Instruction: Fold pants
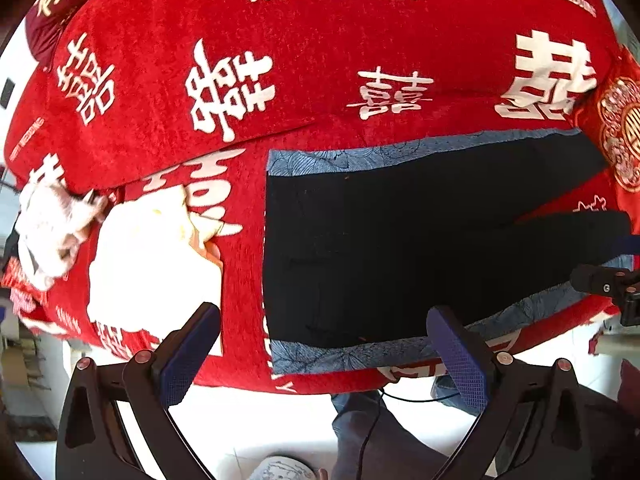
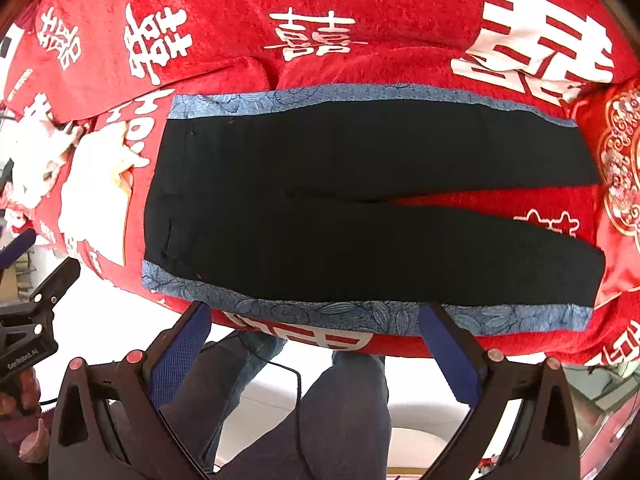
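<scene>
Here, the red bedspread (image 2: 360, 8), printed with white characters, covers the whole work surface. At 9 o'clock in the right wrist view lies a pile of white cloth (image 2: 96, 200), rumpled, just beside the waistband of the pants (image 2: 320, 216). The pants are black with a blue patterned strip along each outer seam; they lie flat and unfolded across the middle of the bedspread, waistband toward 9 o'clock, legs running toward 3 o'clock and parting slightly so that a wedge of red shows between them. At 3 o'clock a red embroidered cushion (image 2: 620, 168) sits just beyond the leg ends.

The left gripper (image 1: 324, 344) hovers at 6 o'clock in its own view, over the near edge of the waist end; its jaws stand wide apart and hold nothing. The right gripper (image 2: 316, 344) hovers at 6 o'clock in its view, near the blue strip of the nearer leg; its jaws likewise stand wide apart and empty. Below both, the person's legs in jeans (image 2: 340, 400) and a pale floor are visible.
</scene>
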A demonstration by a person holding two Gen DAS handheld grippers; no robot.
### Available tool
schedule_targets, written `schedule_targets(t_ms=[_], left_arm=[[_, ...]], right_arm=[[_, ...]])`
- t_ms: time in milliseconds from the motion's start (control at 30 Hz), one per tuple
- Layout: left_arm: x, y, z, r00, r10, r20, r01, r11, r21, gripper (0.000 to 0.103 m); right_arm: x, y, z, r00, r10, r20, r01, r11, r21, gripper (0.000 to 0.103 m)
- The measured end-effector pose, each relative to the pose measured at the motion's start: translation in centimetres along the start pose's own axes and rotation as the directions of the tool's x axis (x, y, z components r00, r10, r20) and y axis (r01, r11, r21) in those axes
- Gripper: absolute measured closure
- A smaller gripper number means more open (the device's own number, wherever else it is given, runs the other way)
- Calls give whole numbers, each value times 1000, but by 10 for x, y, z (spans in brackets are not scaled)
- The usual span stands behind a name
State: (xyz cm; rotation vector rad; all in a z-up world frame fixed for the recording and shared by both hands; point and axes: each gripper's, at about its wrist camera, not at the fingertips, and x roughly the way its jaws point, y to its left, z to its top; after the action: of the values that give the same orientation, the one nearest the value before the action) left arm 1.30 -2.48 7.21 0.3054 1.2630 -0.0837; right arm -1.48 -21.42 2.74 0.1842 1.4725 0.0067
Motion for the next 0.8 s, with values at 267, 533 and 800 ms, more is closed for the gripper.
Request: schedule_targets(t_ms=[267,533,800], left_arm=[[4,-7,-24,996,1,-89,-17,982,-186,0],[29,13,-54,983,-71,-168,14,947,-320,0],[116,33,-80,966,-195,-169,121,921,-372,0]], right_arm=[[2,-42,-5,996,94,-2,-94,996,-5,0],[40,-59,-27,953,301,-26,-297,948,114,0],[117,-22,-54,872,486,-61,-460,856,238,0]])
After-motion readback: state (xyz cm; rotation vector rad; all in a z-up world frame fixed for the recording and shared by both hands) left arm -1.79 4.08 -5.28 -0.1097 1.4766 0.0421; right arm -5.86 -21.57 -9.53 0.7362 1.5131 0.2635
